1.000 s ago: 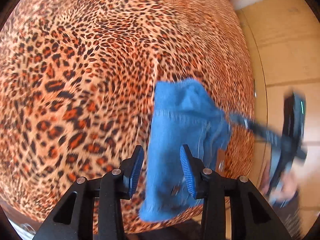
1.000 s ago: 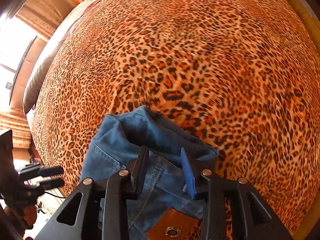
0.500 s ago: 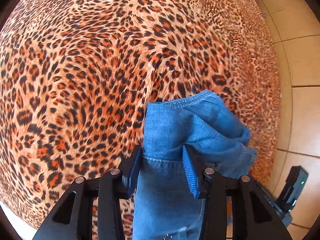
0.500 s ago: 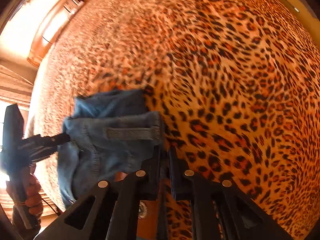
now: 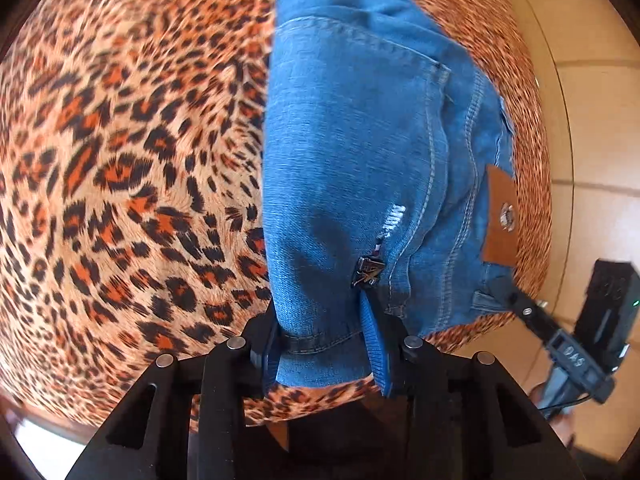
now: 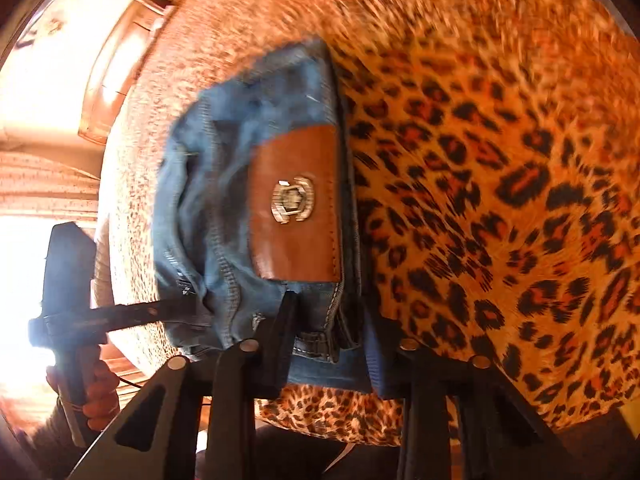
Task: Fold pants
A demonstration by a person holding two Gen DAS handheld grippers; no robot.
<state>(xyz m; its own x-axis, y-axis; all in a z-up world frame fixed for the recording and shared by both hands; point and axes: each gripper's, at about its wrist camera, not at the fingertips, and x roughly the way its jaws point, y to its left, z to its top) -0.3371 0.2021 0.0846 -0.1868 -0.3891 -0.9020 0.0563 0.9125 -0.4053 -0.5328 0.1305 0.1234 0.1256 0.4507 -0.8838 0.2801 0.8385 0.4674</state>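
Observation:
Blue denim pants (image 5: 352, 152) lie folded in a thick bundle on a leopard-print cover (image 5: 120, 160), near its front edge. My left gripper (image 5: 324, 344) is shut on the bundle's near left edge. My right gripper (image 6: 326, 344) is shut on the near waistband edge of the pants (image 6: 224, 208), just below the brown leather patch (image 6: 296, 204) with its metal badge. That patch also shows in the left wrist view (image 5: 500, 216). Each gripper appears in the other's view: the right one (image 5: 520, 304), the left one (image 6: 132, 316).
The leopard-print cover (image 6: 500, 168) spreads far beyond the pants. Its front edge drops away close under both grippers. Tiled floor (image 5: 592, 120) lies to the right of the cover. A wooden cabinet (image 6: 116, 80) stands at the far left in the right wrist view.
Both grippers have closed on the near edge of the pants bundle and pulled back toward the cover's front edge. The bundle now fills more of both views.

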